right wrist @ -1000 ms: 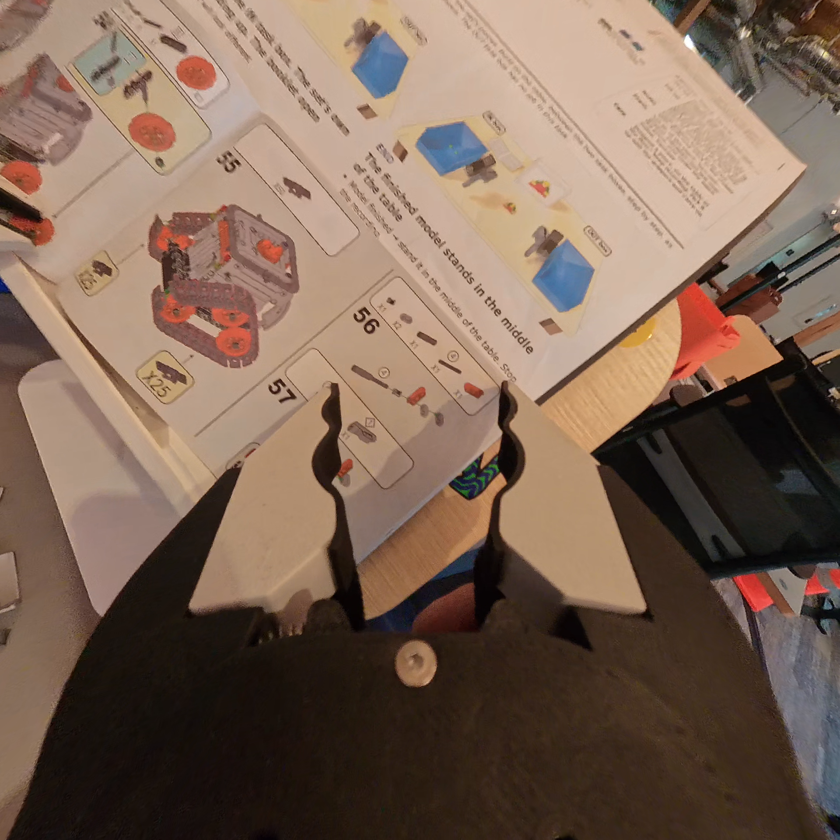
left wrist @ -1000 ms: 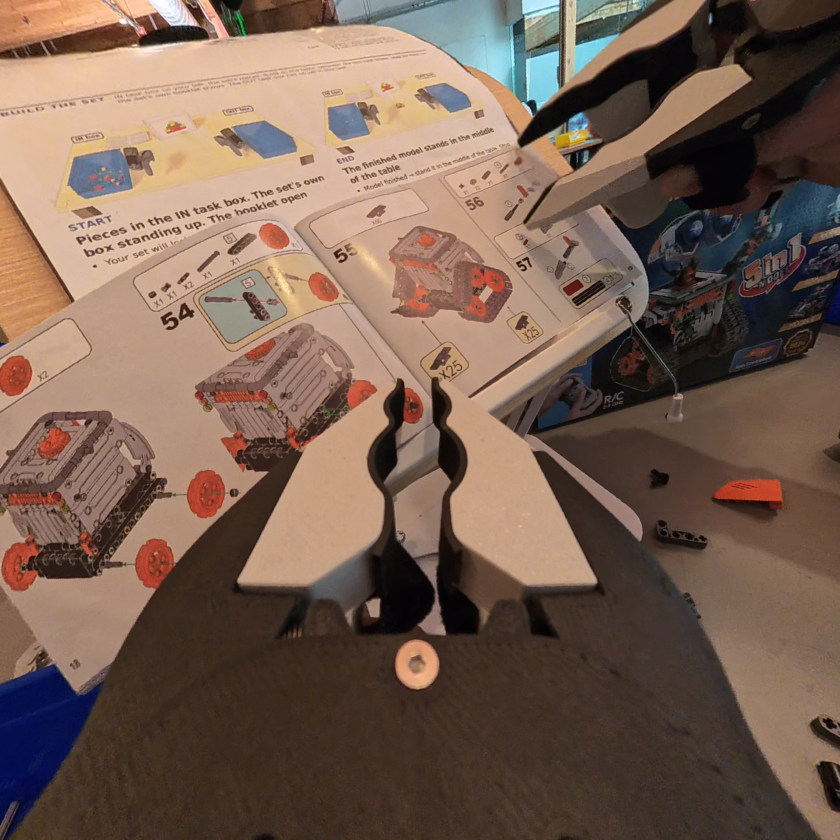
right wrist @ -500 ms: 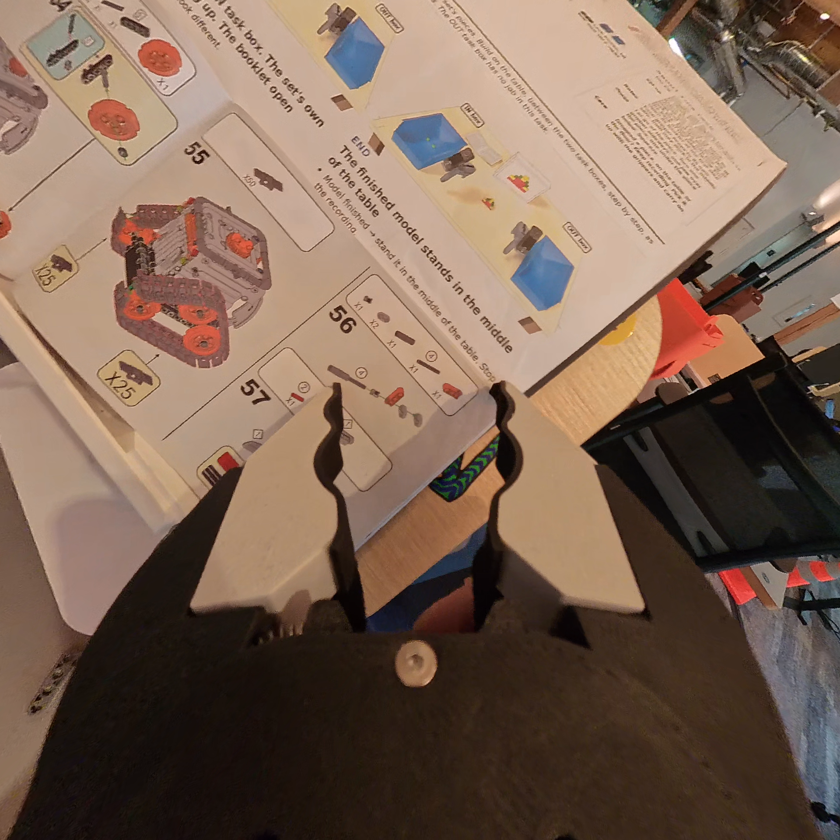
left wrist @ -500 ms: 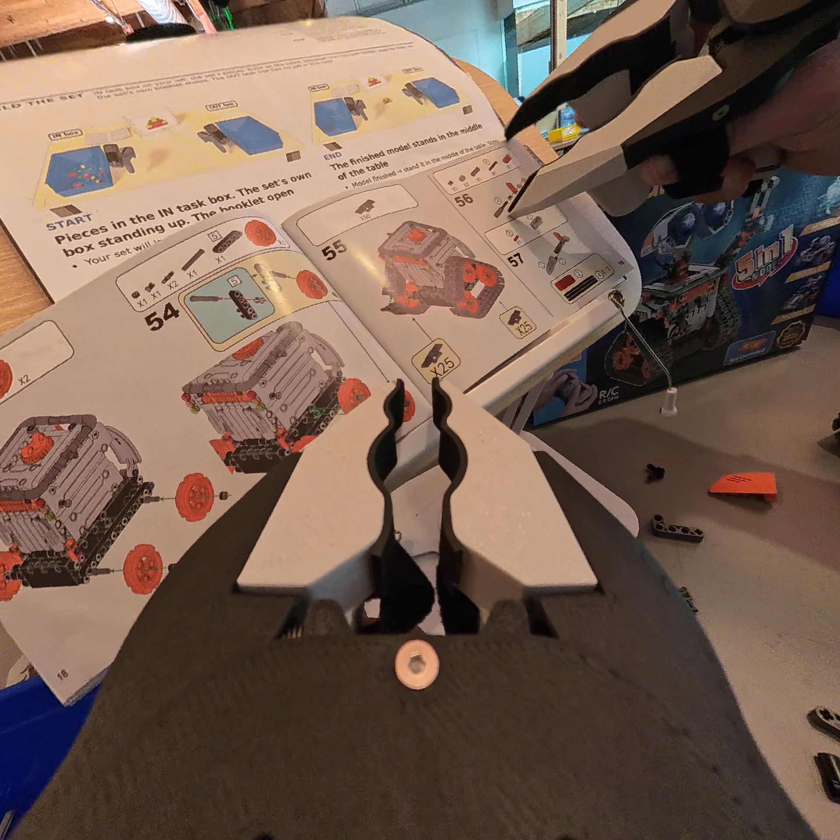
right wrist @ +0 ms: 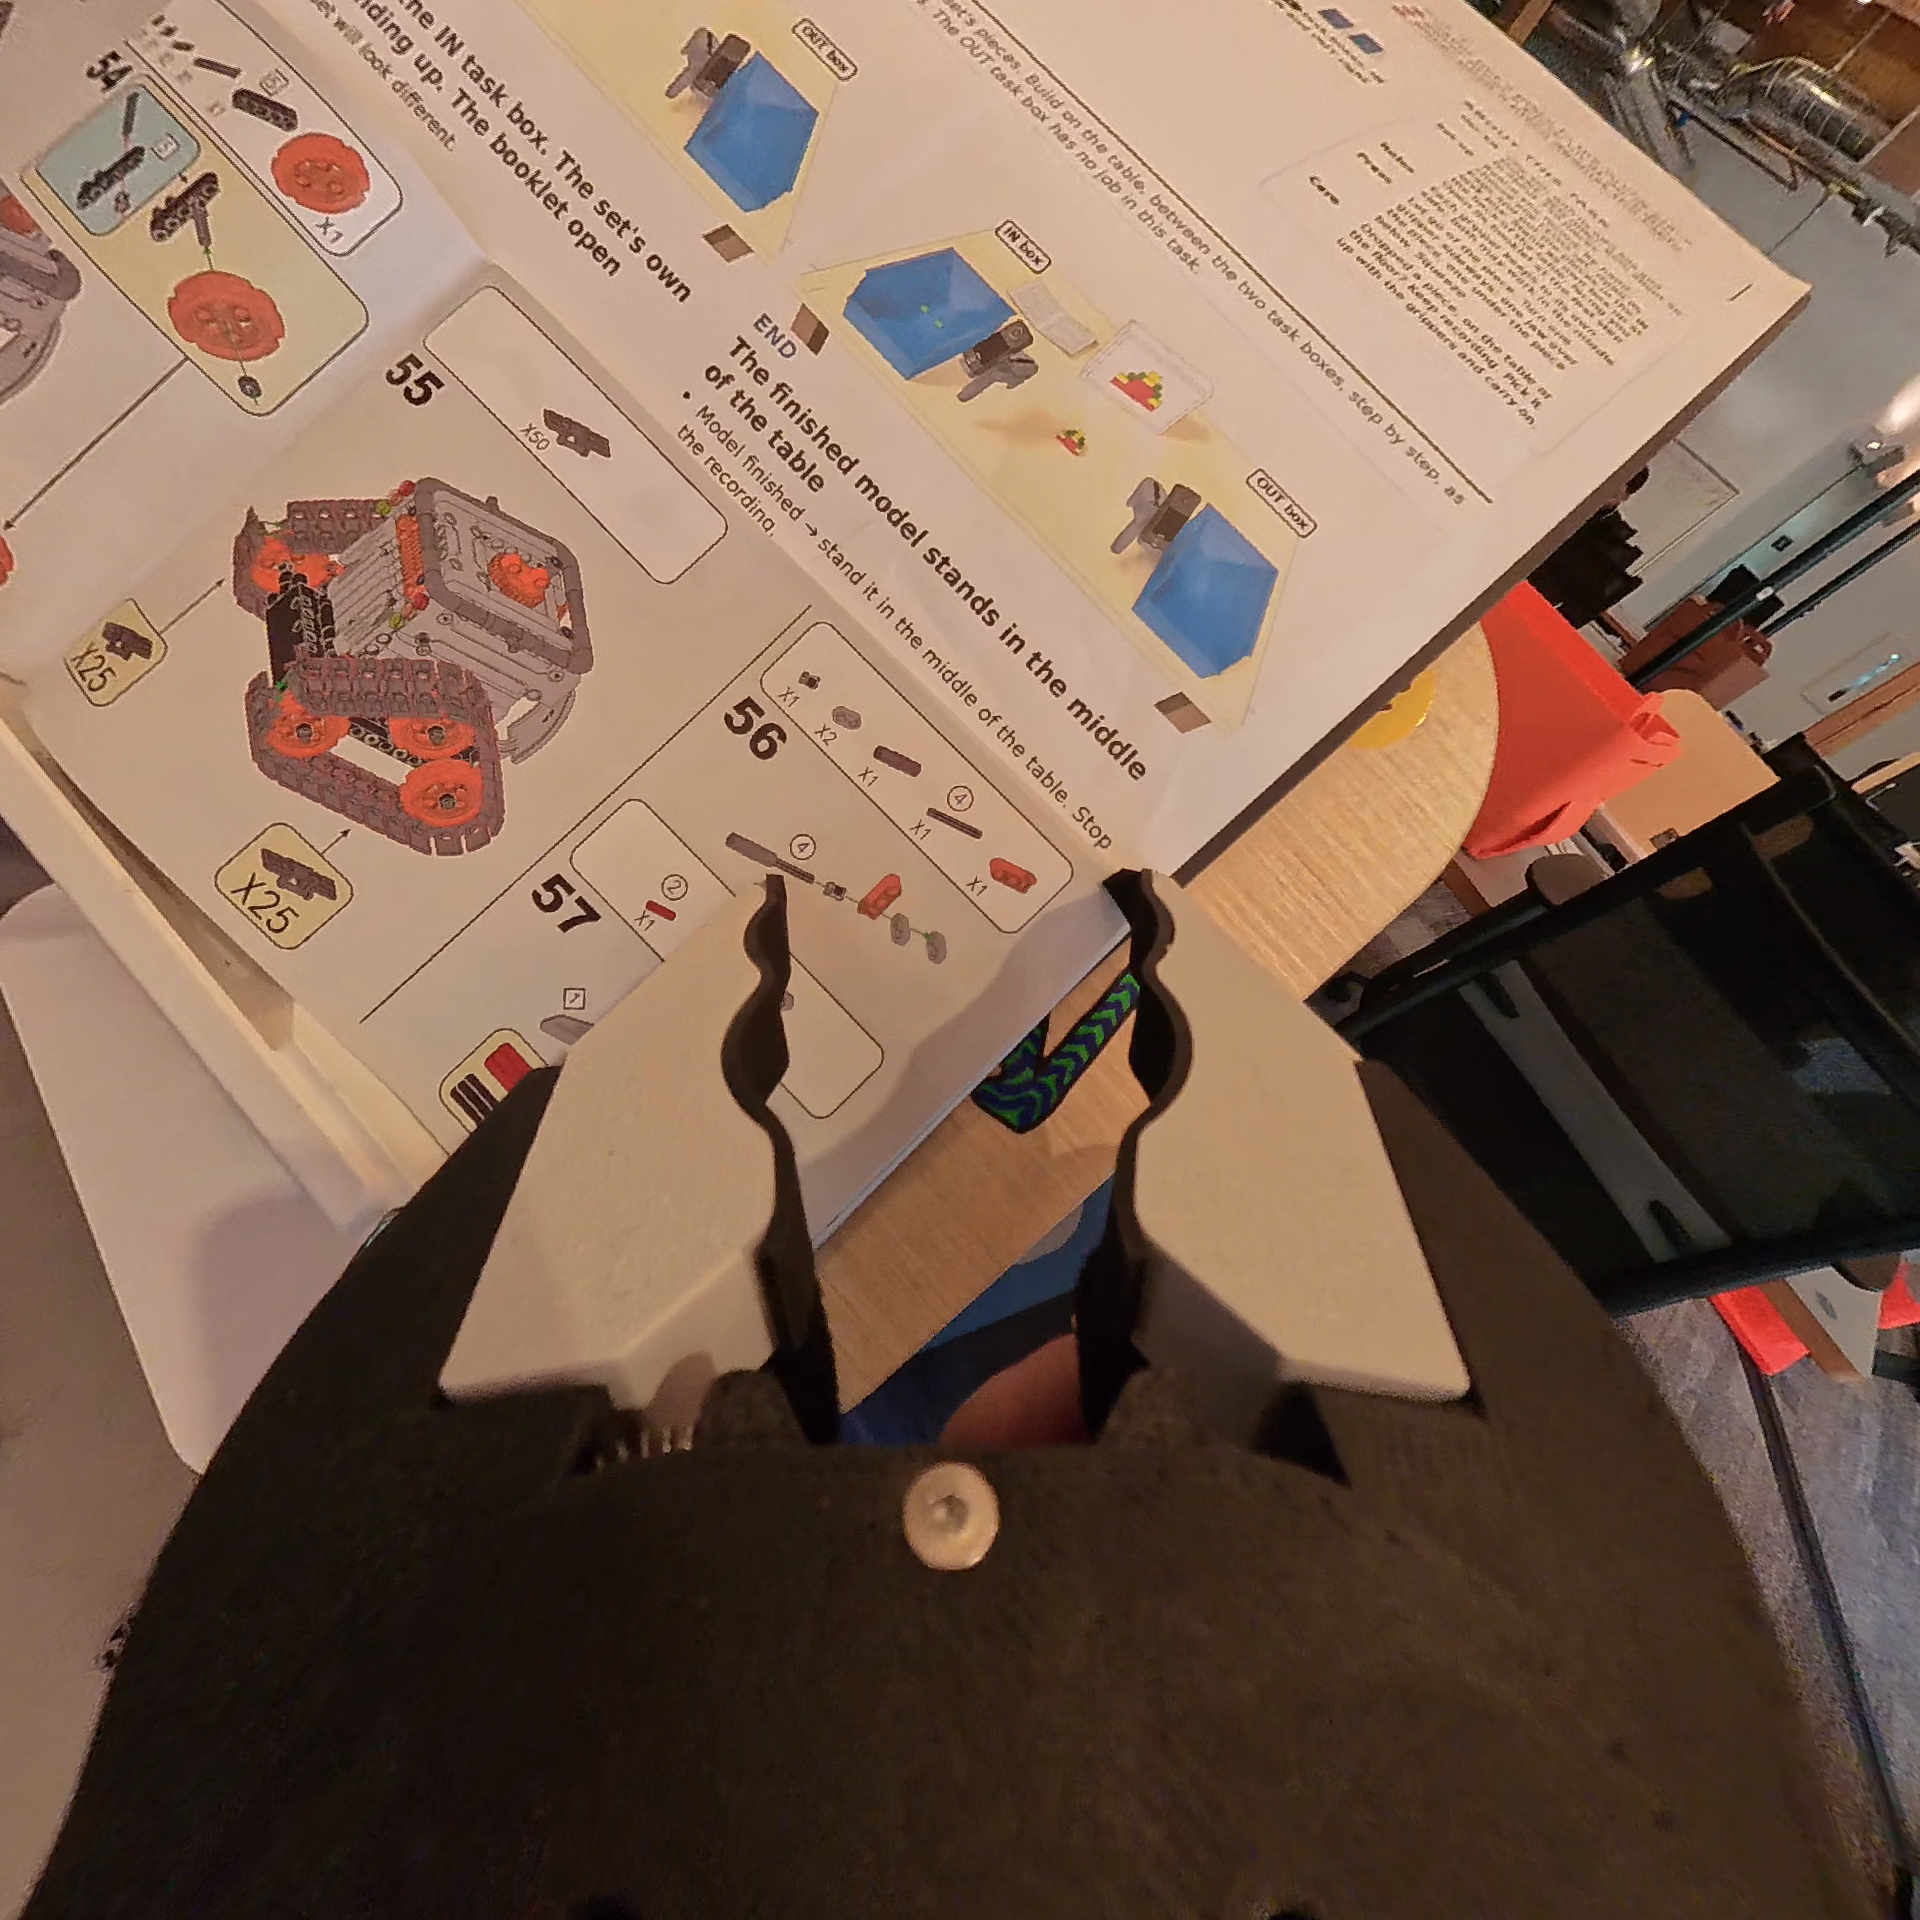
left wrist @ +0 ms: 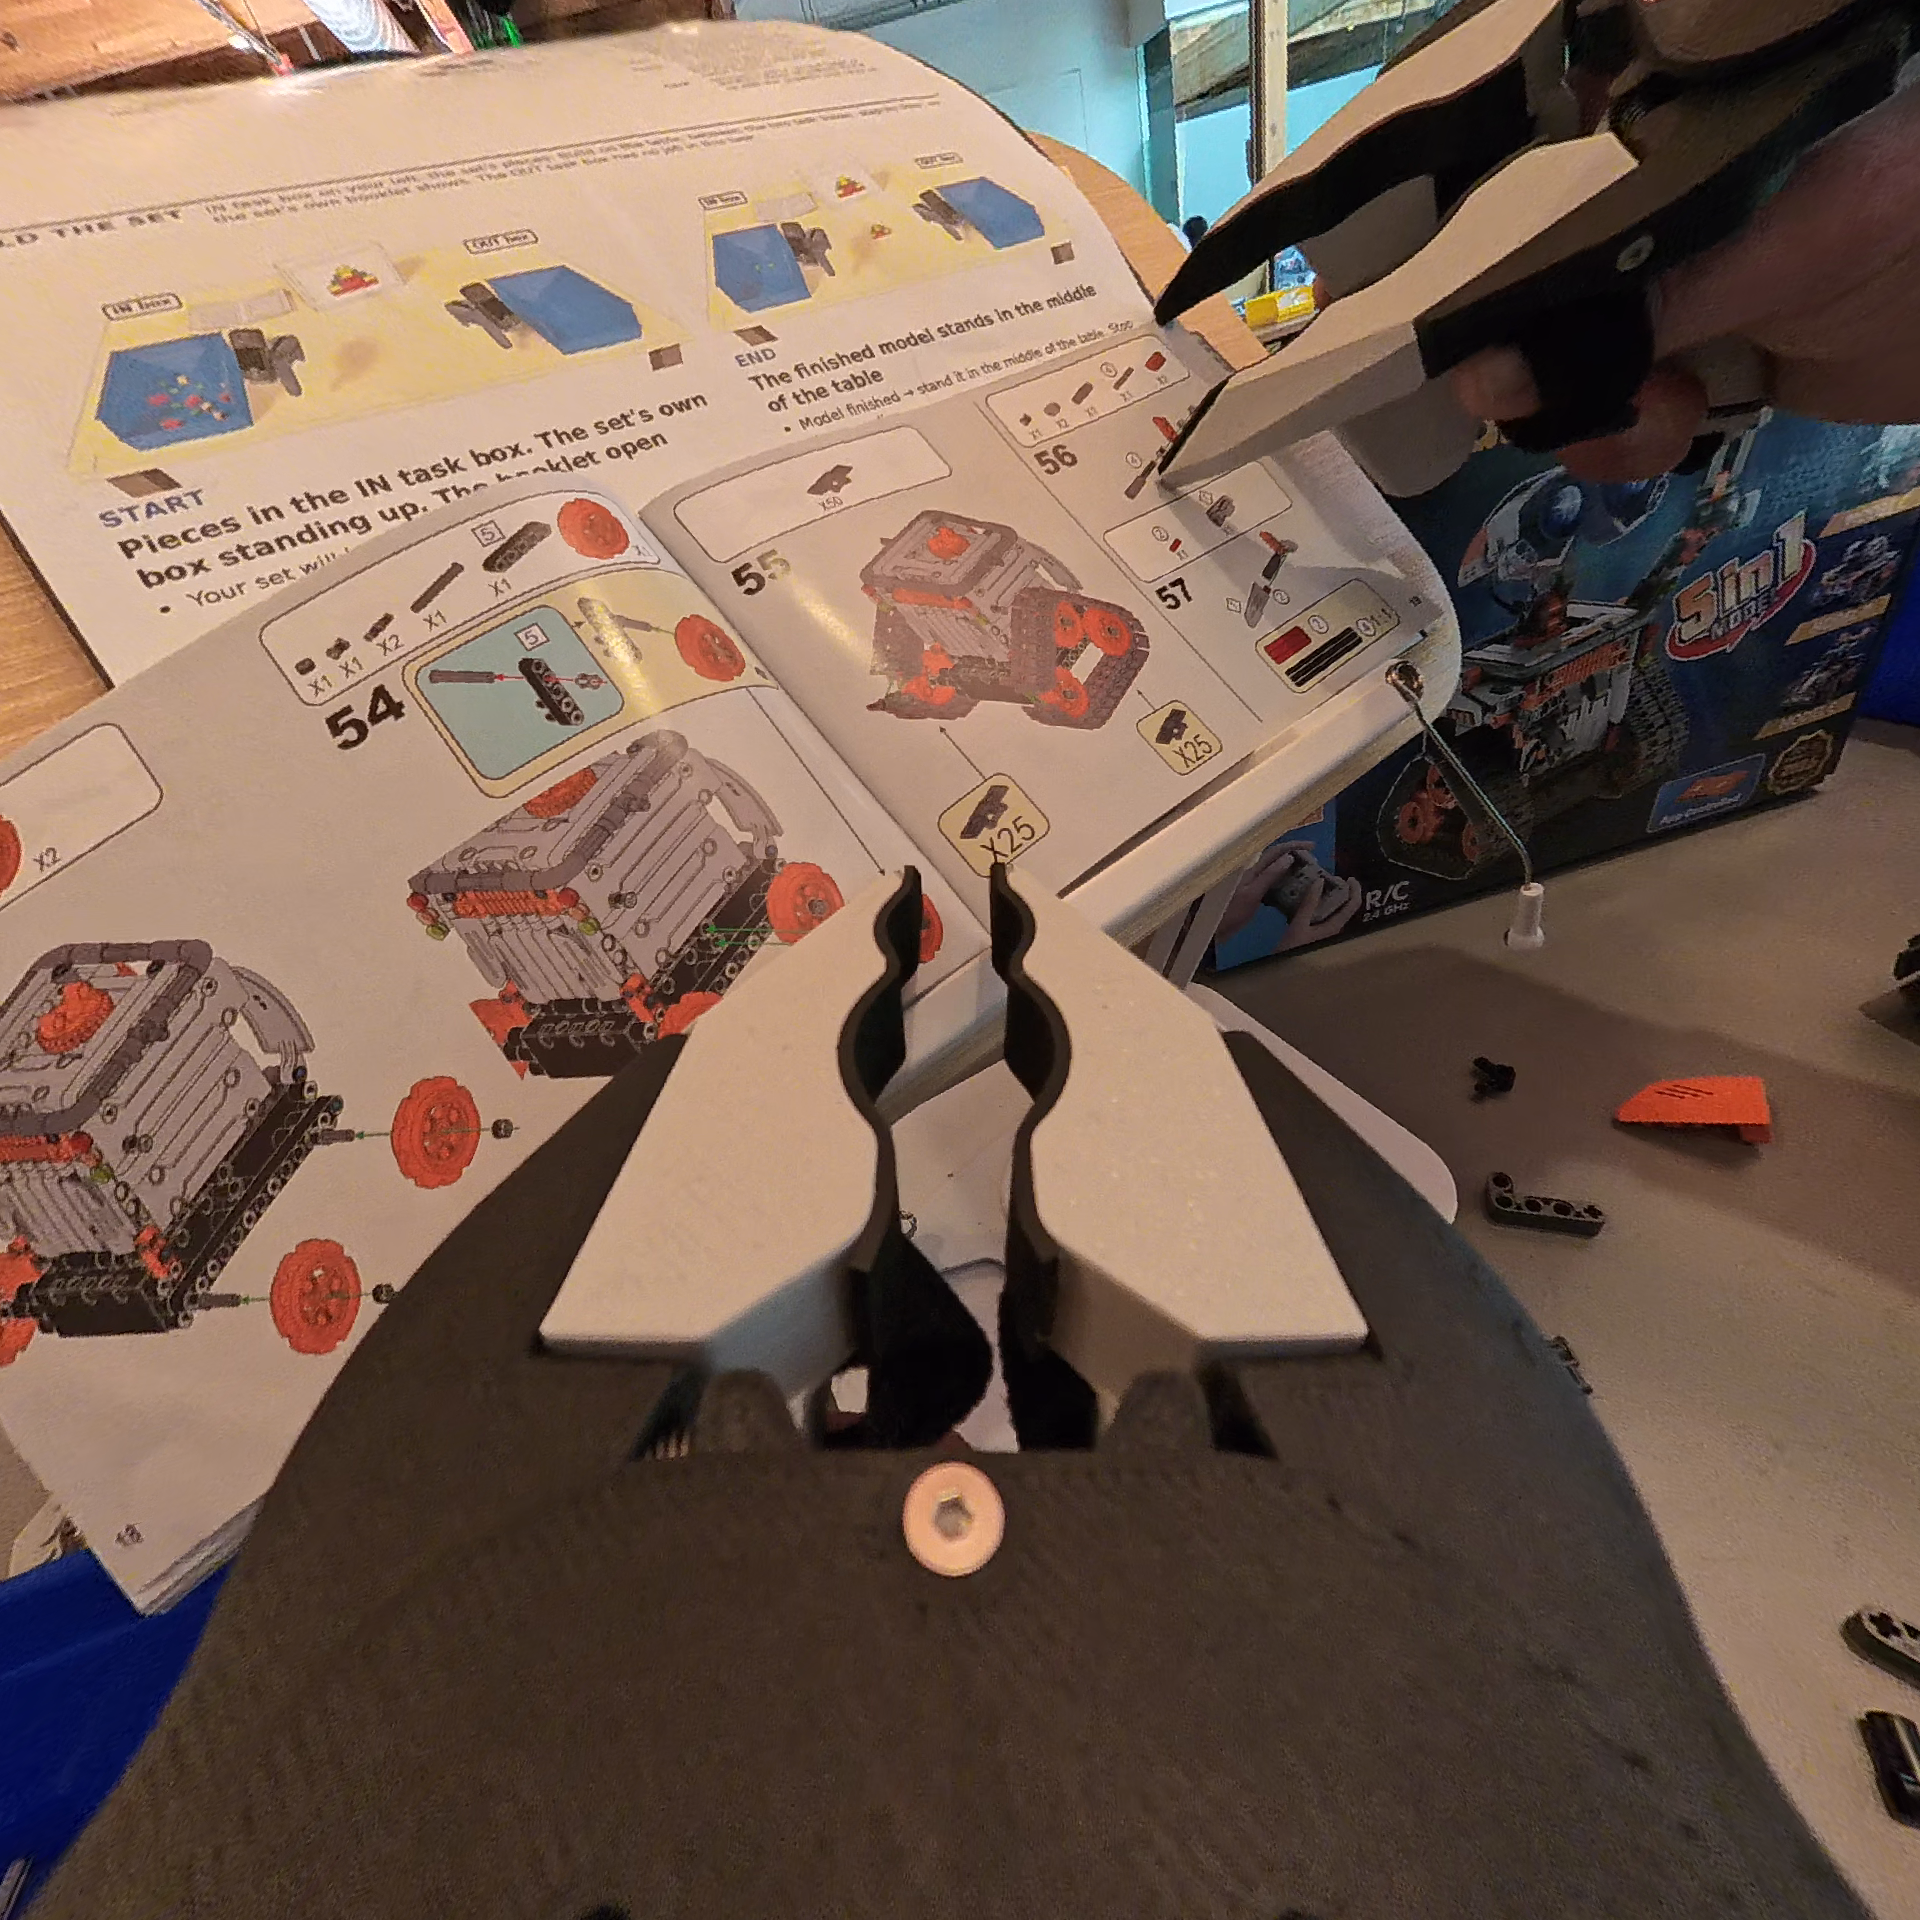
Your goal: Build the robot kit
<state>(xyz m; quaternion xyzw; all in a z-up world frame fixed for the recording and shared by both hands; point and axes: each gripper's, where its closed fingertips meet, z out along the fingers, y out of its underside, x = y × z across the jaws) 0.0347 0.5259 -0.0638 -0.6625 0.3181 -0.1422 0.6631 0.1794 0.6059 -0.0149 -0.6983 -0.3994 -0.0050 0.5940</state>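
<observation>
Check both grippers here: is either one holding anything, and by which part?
Nothing is held. The left gripper is nearly closed on empty air before the open booklet. The right gripper is open, one fingertip at the booklet's right page, not gripping it.

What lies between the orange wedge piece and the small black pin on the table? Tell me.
Nothing: in the left wrist view, only bare grey tabletop separates the black pin from the orange wedge piece.

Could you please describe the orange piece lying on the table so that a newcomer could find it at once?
Start at the blue toy box standing behind the open instruction booklet. On the grey table before it lies the orange wedge-shaped panel. The loose pieces near it are small and black; it alone is orange.
</observation>
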